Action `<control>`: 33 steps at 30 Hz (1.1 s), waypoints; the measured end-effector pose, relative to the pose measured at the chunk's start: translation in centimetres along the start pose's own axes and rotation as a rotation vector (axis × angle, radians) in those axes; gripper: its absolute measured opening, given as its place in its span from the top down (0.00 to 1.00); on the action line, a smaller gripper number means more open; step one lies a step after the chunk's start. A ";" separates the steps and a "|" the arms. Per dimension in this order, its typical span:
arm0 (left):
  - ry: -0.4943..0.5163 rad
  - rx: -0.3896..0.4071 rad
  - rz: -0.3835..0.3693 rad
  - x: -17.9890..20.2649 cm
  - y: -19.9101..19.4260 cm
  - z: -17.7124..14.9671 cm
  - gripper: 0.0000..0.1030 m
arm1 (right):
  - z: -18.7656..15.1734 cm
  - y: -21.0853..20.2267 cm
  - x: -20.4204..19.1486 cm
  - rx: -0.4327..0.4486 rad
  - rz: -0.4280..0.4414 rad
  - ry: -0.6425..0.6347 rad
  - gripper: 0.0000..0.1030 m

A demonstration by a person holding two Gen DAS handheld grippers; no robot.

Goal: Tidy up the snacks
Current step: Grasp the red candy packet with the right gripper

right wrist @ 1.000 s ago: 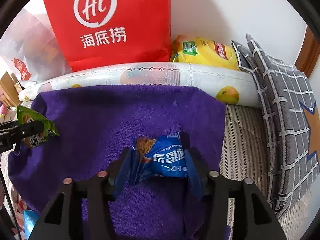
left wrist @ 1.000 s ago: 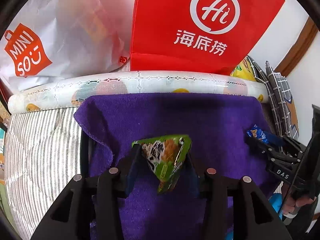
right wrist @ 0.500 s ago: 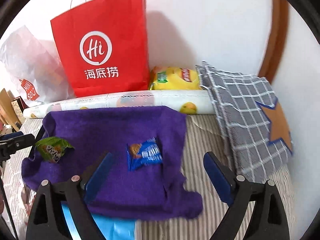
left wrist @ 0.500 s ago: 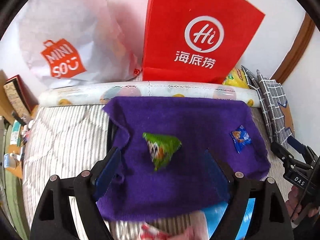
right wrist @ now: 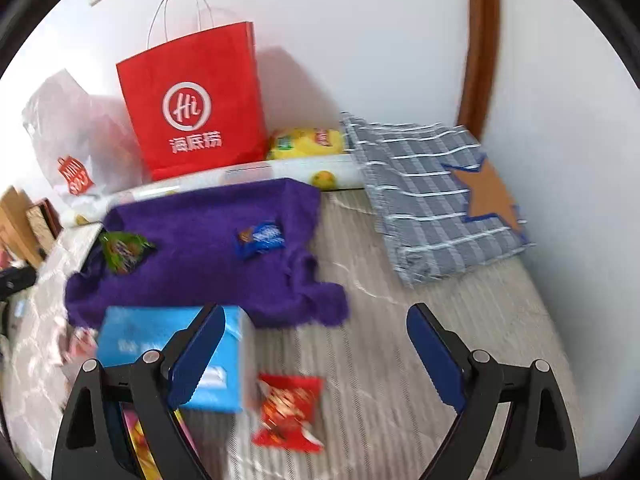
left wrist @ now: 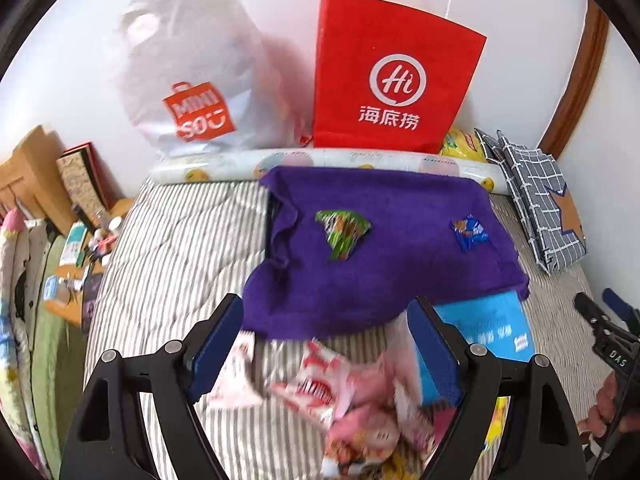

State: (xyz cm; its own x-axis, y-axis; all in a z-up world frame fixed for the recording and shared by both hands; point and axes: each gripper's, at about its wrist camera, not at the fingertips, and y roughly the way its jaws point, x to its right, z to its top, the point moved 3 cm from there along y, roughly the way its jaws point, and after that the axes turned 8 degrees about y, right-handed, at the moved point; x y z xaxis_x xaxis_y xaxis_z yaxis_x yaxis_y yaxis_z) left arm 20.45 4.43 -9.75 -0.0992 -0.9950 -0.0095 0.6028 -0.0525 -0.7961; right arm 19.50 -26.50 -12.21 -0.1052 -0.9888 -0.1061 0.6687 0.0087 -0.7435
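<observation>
Pointing steeply down over the bed, left gripper [left wrist: 326,344] and right gripper [right wrist: 316,350] fingers spread wide, empty. Red bag [left wrist: 394,76] reads "Hi"; white bag [left wrist: 192,92] "MINISO".

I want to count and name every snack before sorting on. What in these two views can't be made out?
- Pink and red snack packets, left wrist view: motion blur; count and print unreadable.
- Red packet, right wrist view: blurred label.
- Blue box, both views: partly behind a gripper finger, print smeared.
- Yellow bag: partly hidden behind the patterned roll.
- Red paper bag: contents unseen.
</observation>
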 end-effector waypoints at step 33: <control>-0.091 -0.082 0.053 -4.7 1.9 -8.0 0.18 | -11.1 2.4 0.1 -0.196 0.144 -0.136 0.60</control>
State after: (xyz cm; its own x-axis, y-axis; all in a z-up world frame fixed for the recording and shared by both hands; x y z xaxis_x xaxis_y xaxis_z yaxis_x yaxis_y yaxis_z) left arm 15.73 9.71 -16.07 0.0056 -1.0000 -0.0010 0.5382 0.0038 -0.8428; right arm 12.96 -24.89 -21.30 0.0891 -0.9861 -0.1405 0.5131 0.1663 -0.8421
